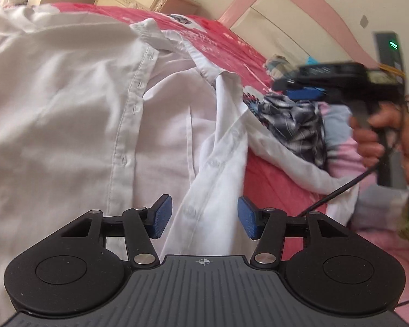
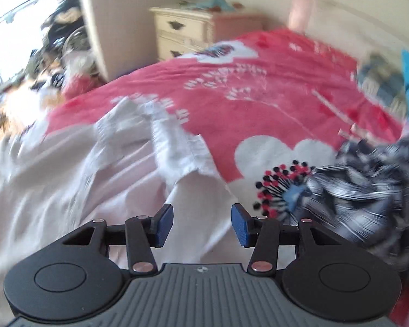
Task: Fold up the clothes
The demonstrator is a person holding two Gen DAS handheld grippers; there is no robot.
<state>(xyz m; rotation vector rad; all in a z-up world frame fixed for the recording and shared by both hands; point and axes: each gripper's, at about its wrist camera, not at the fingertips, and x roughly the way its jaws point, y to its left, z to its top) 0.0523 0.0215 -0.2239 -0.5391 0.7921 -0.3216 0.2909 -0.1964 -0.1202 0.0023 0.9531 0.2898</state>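
While the left wrist view is looking down on the bed, the left gripper (image 1: 204,215) is hovering with its blue pads partly apart and gripping nothing; the button edge of the white shirt (image 1: 81,114) is lying beneath the gap. That shirt is spreading unfolded across the pink bedspread (image 1: 272,179), collar toward the headboard (image 1: 294,8). A hand (image 1: 387,136) is carrying the right gripper (image 1: 289,83) (blurred) above a striped garment (image 1: 294,120).

From the right wrist view, the right gripper (image 2: 202,224) is sitting half open, empty, over the shirt's (image 2: 68,174) edge. The striped garment (image 2: 368,190) is lying just to the right, and a cream nightstand (image 2: 182,35) is standing behind.
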